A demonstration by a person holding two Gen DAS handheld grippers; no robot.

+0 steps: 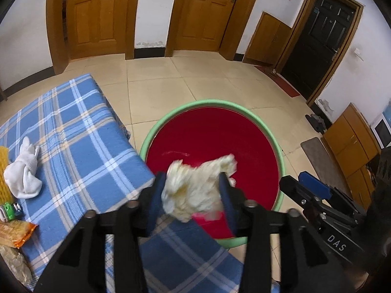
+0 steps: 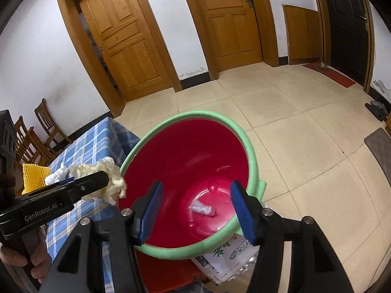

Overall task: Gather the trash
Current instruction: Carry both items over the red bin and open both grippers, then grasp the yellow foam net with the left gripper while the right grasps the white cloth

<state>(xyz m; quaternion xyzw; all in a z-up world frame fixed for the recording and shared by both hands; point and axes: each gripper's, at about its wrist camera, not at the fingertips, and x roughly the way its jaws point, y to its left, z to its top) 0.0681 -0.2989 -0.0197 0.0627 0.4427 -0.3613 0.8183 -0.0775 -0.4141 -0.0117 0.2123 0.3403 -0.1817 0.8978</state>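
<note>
My left gripper [image 1: 193, 190] is shut on a crumpled cream paper wad [image 1: 195, 188] and holds it over the near edge of a red bucket with a green rim [image 1: 171, 117]. In the right wrist view the left gripper [image 2: 107, 183] and the wad [image 2: 110, 183] hang at the bucket's left rim [image 2: 251, 151]. My right gripper [image 2: 195, 210] is open and empty above the bucket mouth. A small white crumpled piece [image 2: 202, 208] lies on the bucket's bottom.
A table with a blue plaid cloth [image 1: 80, 131] stands left of the bucket, with a white sock [image 1: 23, 171], a yellow net [image 1: 5, 171], a snack packet [image 1: 17, 232] and a small green toy [image 1: 9, 210]. A printed white bag [image 2: 227, 256] lies under the bucket. Tiled floor, wooden doors behind.
</note>
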